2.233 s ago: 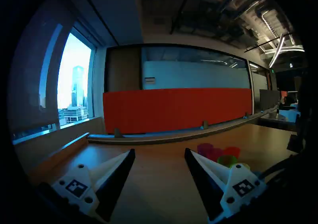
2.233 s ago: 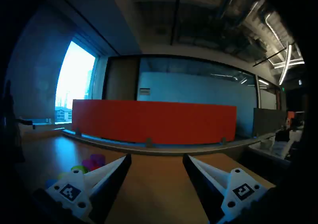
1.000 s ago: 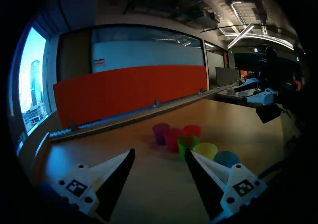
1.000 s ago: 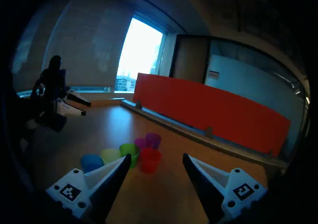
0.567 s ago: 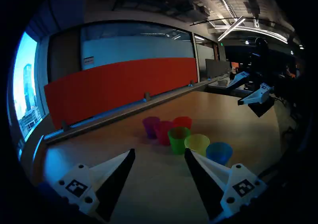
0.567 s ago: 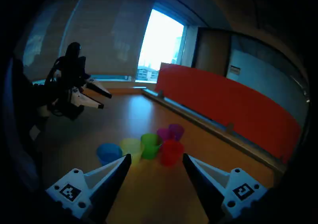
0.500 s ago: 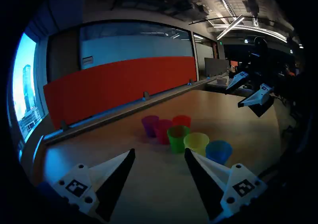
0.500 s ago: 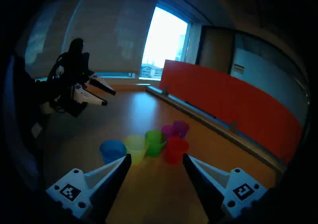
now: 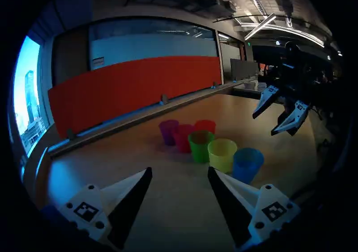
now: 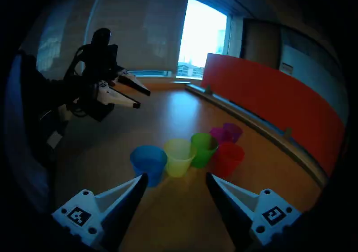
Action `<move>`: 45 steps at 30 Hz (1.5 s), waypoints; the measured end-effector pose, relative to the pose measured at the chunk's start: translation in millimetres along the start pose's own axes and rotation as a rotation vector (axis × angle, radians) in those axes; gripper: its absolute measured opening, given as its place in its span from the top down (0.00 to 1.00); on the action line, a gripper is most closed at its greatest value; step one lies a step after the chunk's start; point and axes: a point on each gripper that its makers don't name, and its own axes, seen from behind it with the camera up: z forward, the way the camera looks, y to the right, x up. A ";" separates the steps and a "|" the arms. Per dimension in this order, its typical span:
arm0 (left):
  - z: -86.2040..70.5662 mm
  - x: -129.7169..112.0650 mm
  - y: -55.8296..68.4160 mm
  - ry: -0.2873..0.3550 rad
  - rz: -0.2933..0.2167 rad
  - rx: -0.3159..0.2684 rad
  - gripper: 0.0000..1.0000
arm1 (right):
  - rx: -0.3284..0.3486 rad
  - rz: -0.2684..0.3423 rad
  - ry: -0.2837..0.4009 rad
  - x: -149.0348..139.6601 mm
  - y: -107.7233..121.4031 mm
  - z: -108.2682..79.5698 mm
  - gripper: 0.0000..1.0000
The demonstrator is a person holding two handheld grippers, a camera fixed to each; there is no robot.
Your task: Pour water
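While gaping wide and pinching nothing on left gripper [image 9: 178, 168] and right gripper [image 10: 176, 175] alike, hover short of the cups [image 9: 200, 145] clustered on the table [image 10: 179, 117]. Nearest: blue cup [image 10: 149, 162], just beside yellow cup [image 10: 179, 157]. Cannot tell whether any is filled. Judged barely begun: nothing grasped, lifted or poured; all left.

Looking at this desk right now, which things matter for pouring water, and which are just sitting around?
For the job:
blue cup, yellow cup, green cup, red cup, pink cup, purple cup; left gripper and right gripper, both open and empty.

Just around:
orange divider panel, window, ceiling lights, table underneath.
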 end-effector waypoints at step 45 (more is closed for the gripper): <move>-6.4 -11.5 -12.9 -0.028 0.042 0.032 0.08 | 0.193 -0.054 -0.109 -22.4 -54.9 84.0 0.00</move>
